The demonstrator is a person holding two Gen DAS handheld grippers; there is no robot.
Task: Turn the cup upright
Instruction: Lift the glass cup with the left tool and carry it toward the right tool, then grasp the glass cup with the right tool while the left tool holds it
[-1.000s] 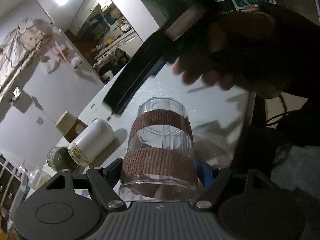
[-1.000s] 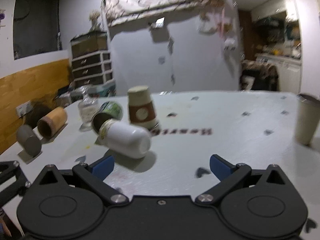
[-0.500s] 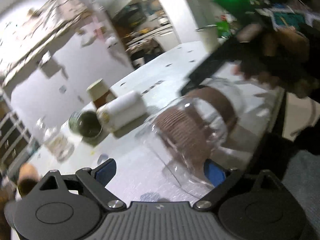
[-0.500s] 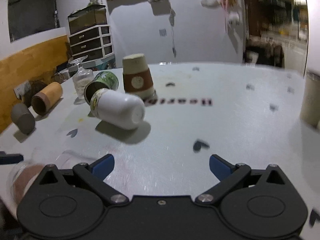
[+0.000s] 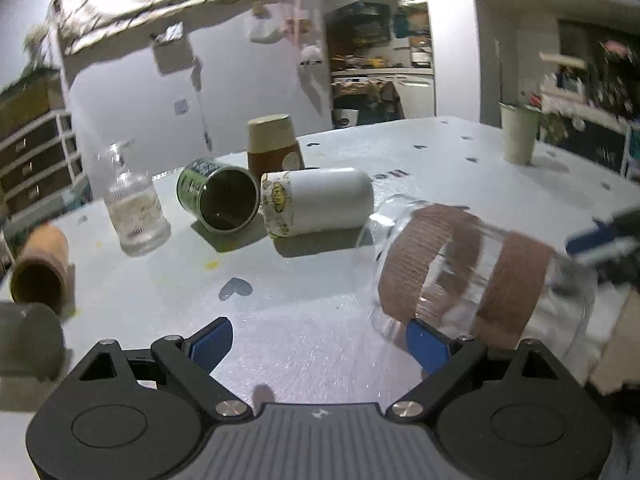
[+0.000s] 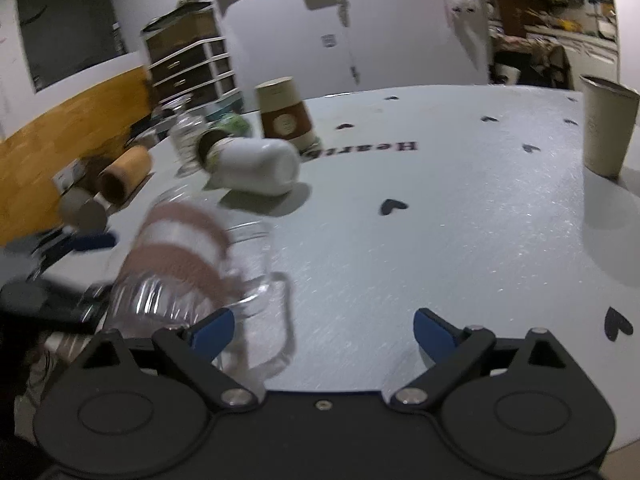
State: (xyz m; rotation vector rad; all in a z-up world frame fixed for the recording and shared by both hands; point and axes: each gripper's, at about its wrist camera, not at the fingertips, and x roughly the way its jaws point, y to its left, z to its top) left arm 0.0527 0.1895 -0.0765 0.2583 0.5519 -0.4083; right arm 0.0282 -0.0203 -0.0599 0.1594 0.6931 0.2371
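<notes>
Since a second ago, tipped from between the pads: glass mug (image 5: 472,276) on its side, right of the wide-open, empty left tool (image 5: 316,340), axis crosswise; right tool (image 6: 320,332) open, empty.

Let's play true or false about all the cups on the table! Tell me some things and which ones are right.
1. The glass cup with brown bands is standing upright. False: it is tipped on its side.
2. The white cup lies on its side. True.
3. The left gripper is shut. False: its fingers are wide apart.
4. The brown paper cup is upside down. True.
5. The right gripper is open. True.
</notes>
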